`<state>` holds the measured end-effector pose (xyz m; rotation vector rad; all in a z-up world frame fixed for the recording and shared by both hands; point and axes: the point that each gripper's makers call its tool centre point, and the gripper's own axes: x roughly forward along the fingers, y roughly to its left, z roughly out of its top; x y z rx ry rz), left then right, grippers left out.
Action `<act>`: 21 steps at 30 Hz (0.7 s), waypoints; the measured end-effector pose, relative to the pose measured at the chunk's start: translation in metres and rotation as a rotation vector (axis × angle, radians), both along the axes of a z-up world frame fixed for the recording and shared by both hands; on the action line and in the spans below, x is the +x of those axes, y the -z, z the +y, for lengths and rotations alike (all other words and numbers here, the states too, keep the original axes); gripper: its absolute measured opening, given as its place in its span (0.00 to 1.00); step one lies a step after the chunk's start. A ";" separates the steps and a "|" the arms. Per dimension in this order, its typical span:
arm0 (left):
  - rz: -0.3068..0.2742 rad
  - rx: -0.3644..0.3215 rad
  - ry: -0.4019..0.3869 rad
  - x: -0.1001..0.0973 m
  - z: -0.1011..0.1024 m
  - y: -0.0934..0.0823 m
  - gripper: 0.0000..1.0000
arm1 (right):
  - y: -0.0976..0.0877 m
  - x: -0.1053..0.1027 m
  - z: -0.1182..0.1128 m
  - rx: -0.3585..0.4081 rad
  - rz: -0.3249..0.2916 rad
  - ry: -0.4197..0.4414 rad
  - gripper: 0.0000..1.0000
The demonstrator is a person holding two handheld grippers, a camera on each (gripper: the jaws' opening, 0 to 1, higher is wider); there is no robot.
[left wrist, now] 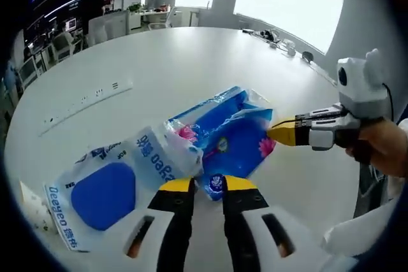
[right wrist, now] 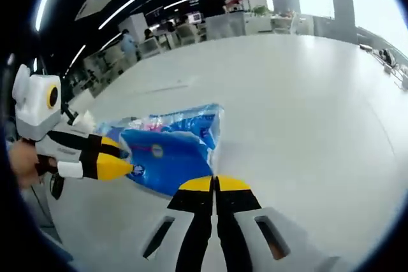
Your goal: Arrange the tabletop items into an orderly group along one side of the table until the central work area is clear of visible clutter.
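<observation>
Blue plastic package (left wrist: 226, 133) with pink flower print lies crumpled on white round table (left wrist: 191, 62), just ahead of left gripper (left wrist: 208, 185) tips and slightly right of them. In the left gripper view the yellow-tipped jaws stand a little apart, a narrow gap between them, a small blue-white bit of the package showing in that gap; cannot tell if they actually pinch it. White-and-blue Deeyeo wipes pack (left wrist: 108, 189) lies flat to the left of the left gripper, its near end touching the blue package. Right gripper comes in from the right of that view, yellow tips pointing at the package's right edge, touching or nearly so; a hand (left wrist: 382, 148) holds its handle.

In the right gripper view the right gripper (right wrist: 215, 185) has jaws pressed together, nothing seen between them, blue package (right wrist: 169, 148) just beyond and left of the tips. Left gripper (right wrist: 118, 157) enters from the left, tips against the package's left end. Beyond: power strip (left wrist: 83, 103) on table, office desks and chairs (right wrist: 191, 30) far back.
</observation>
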<state>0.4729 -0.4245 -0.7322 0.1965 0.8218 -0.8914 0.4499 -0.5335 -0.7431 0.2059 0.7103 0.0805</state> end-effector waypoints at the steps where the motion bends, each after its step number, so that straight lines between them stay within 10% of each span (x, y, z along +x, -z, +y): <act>1: -0.002 -0.001 -0.002 0.001 0.000 0.000 0.14 | 0.000 0.002 -0.001 -0.003 -0.003 0.000 0.00; 21: -0.010 0.016 0.021 -0.006 0.002 -0.004 0.19 | 0.012 0.007 0.002 -0.023 0.006 -0.023 0.03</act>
